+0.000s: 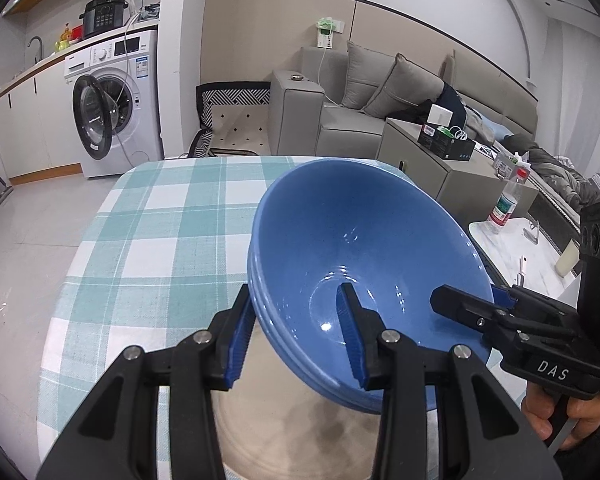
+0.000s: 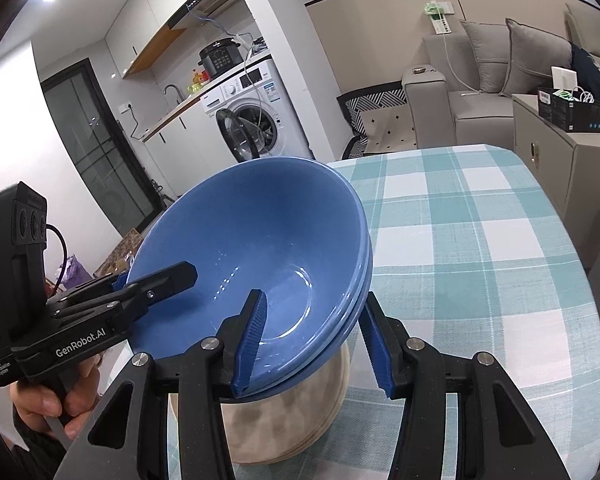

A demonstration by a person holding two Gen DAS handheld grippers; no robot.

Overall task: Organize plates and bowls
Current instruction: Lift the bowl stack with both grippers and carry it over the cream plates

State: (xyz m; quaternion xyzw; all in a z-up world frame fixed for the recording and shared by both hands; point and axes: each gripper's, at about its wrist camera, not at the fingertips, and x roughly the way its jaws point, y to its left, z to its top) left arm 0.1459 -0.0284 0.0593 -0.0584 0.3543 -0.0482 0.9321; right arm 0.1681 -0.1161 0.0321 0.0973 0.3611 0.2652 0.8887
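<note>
Blue bowls (image 1: pixel 364 264) stacked, rim straddled by left gripper (image 1: pixel 296 336), right gripper (image 2: pixel 314 344), "GenRobot.AI", "DAS" lettering.

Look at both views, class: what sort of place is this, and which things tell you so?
Most likely a small apartment with an open kitchen and living area: a washing machine under the counter, a grey sofa, and a checked-cloth table.

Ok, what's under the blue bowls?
A beige plate stack on the checked tablecloth lies below the blue bowls. Both grippers straddle the rims. The bowls hide the stack's top, so contact is unclear.
</note>
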